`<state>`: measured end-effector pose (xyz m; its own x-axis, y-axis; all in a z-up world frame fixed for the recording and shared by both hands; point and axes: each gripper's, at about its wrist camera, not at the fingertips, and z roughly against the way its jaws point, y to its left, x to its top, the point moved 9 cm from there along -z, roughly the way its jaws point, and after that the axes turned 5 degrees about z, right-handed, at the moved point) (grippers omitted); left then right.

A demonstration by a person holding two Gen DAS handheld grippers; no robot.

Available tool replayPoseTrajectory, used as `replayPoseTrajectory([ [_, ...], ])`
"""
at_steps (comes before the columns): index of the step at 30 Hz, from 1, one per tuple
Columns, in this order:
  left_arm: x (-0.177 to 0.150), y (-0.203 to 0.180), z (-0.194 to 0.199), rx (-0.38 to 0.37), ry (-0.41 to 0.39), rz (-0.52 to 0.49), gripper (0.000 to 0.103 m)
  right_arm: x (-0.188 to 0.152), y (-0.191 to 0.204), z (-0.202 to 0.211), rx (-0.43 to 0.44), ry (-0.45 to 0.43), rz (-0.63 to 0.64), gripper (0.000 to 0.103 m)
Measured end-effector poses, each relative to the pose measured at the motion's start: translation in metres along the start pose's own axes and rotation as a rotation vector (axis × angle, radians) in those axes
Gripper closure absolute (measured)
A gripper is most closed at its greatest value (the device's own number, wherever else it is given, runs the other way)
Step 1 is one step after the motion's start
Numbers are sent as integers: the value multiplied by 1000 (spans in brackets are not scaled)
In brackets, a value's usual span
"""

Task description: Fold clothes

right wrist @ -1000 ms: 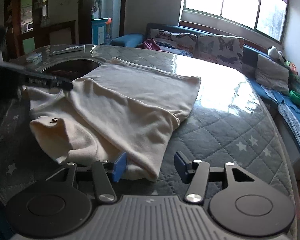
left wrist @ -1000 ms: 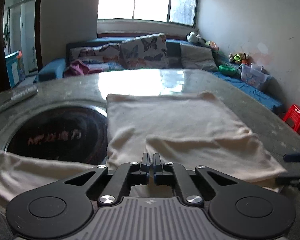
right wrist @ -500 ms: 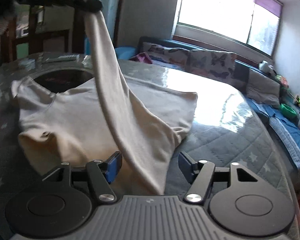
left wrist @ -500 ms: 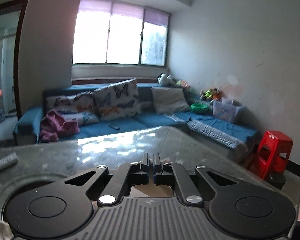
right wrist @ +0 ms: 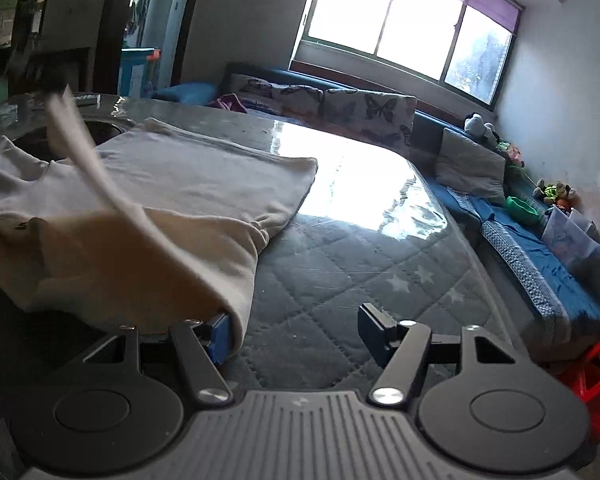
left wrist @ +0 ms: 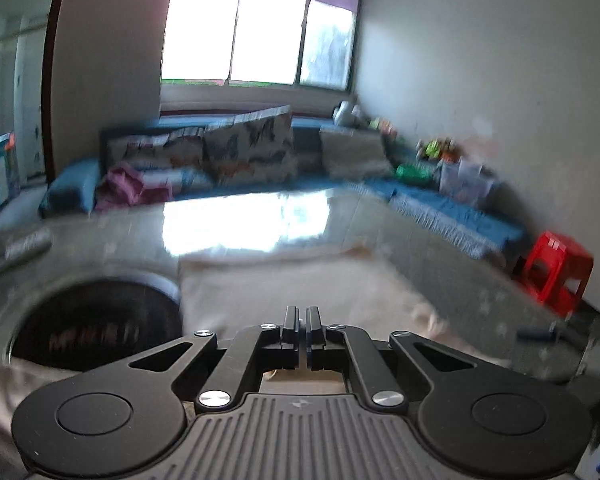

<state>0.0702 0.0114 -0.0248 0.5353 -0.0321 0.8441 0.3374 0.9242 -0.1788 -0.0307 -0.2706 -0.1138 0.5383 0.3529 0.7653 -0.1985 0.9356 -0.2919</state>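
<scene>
Right wrist view: the cream sweater (right wrist: 188, 184) is spread across the left part of the glass-topped surface (right wrist: 360, 216), its body lying flat, while one sleeve (right wrist: 100, 184) is seen lifted off it, stretched up toward the top left and blurred. The sleeve's lower end drapes down to just beside the right gripper (right wrist: 296, 332), whose fingers are spread wide; the cuff hangs against the left, blue-padded finger (right wrist: 220, 338), and nothing is pinched between the two. Over in the left wrist view, the picture is smeared by motion. The left gripper (left wrist: 302, 330) is shown with its fingers pressed together, and a bit of cream cloth is glimpsed just beneath them; whether it is actually pinched cannot be told from here. The sweater (left wrist: 300, 288) is seen ahead on the surface, beside a round dark inset (left wrist: 96, 328). Beyond, a blue sofa (right wrist: 512, 216) with butterfly cushions (right wrist: 368, 116) is seen under the window (right wrist: 408, 28), and a red stool (left wrist: 554, 270) on the right.
</scene>
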Motion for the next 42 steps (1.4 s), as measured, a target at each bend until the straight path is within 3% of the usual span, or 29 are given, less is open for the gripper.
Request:
replayPoseTrajectory([
  [8, -43, 21, -1, 19, 79, 9, 99, 4, 6, 23, 154, 30, 44, 37],
  [14, -48, 21, 0, 19, 81, 8, 99, 36, 1, 33, 247, -10, -28, 54],
  [16, -45, 21, 1, 22, 73, 7, 99, 51, 4, 20, 258, -28, -18, 63],
  [23, -36, 21, 5, 30, 40, 3, 99, 72, 20, -39, 321, 4, 50, 76],
  [26, -25, 20, 9, 30, 3, -2, 99, 68, 28, -53, 334, 34, 88, 93],
  [29, -26, 22, 5, 48, 20, -18, 99, 62, 28, -58, 296, 46, 96, 94],
  [33, -49, 28, -6, 63, 112, -30, 96, 58, 26, -55, 282, 39, 86, 93],
  [37, -45, 35, -5, 84, 109, -17, 92, 65, 26, -50, 295, 19, 90, 88],
  [40, -32, 37, -7, 83, 81, -2, 74, 69, 30, -48, 325, 13, 94, 87],
  [42, -26, 33, -17, 61, 86, -13, 72, 70, 32, -49, 324, 15, 104, 84],
])
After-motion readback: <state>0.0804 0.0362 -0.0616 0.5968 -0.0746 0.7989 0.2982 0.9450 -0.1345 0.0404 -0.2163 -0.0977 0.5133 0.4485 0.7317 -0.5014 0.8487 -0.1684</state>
